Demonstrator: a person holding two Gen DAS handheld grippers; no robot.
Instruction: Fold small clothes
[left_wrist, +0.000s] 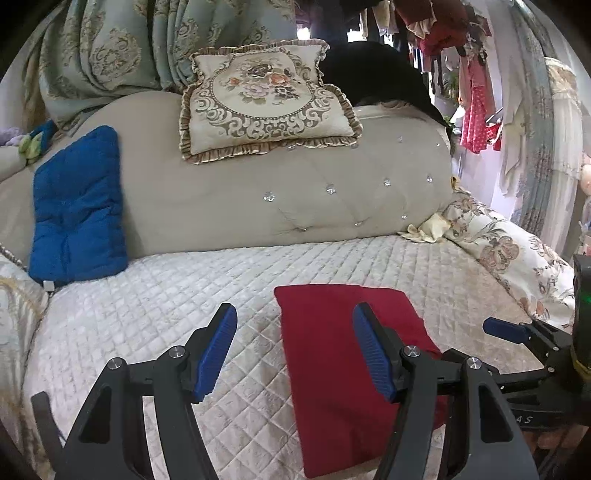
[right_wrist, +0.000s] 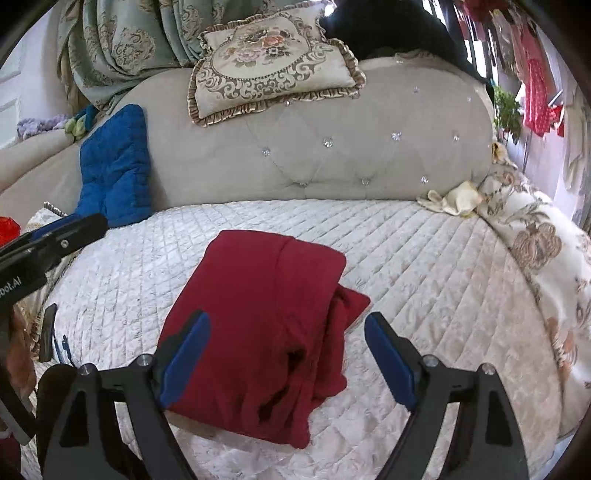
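Red garment (right_wrist: 258, 325) folded on quilt (right_wrist: 424, 266) | under right gripper (right_wrist: 286, 354), spread, empty | left gripper (left_wrist: 293, 354) spread, empty

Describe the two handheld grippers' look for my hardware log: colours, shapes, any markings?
Both match: the left gripper and right gripper have matte black, cut-out triangular linkage arms with silver pivot screws. Each finger carries a long blue pad, ribbed on its inner face. White lettering ending "bot.AI" marks the left body in the right wrist view. No cables or sleeves visible.
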